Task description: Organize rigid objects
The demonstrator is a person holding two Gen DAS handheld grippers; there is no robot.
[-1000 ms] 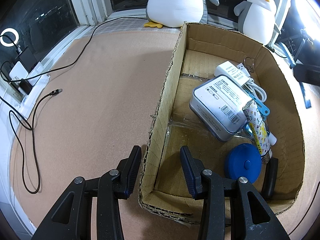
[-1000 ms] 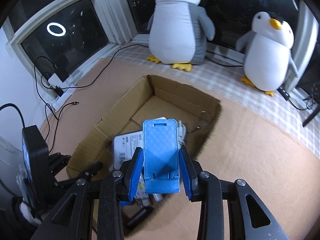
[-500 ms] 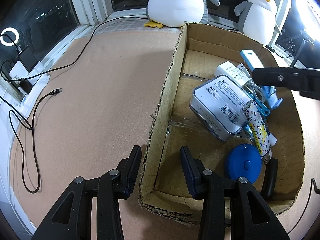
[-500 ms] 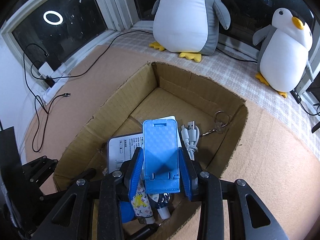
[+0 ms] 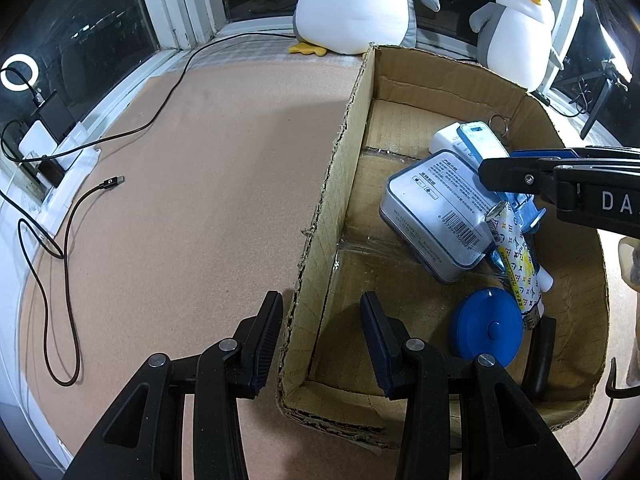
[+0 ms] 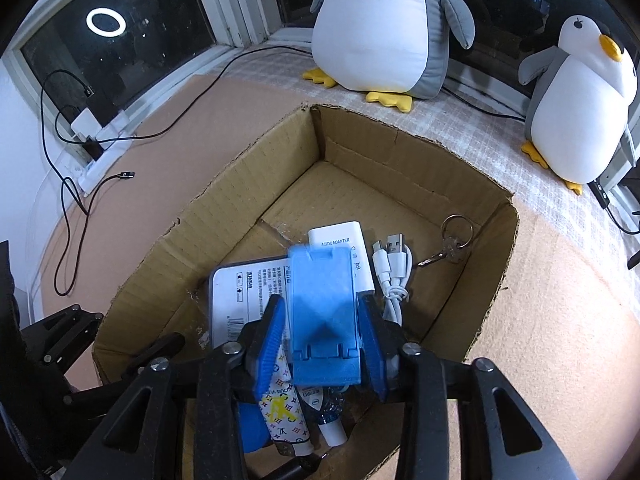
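A blue phone stand (image 6: 322, 308) sits blurred between the fingers of my right gripper (image 6: 322, 344), whose jaws are opening; small gaps show on both sides of the stand. It hangs low inside the cardboard box (image 6: 400, 152), over a grey tin (image 6: 248, 292) and a white adapter (image 6: 340, 240). The left wrist view shows the stand (image 5: 480, 142) from the side. My left gripper (image 5: 322, 336) is open and straddles the box's left wall (image 5: 348, 128) without pressing on it.
The box also holds a white USB cable (image 6: 394, 268), keys (image 6: 452, 248), a blue round case (image 5: 486, 328), a patterned tube (image 5: 516, 264) and a black bar (image 5: 540, 356). Two plush penguins (image 6: 380, 20) stand behind. A black cable (image 5: 60, 248) lies at the left.
My right gripper has come down into the box with the blue stand, and its jaws have widened around it. The left gripper has not moved.
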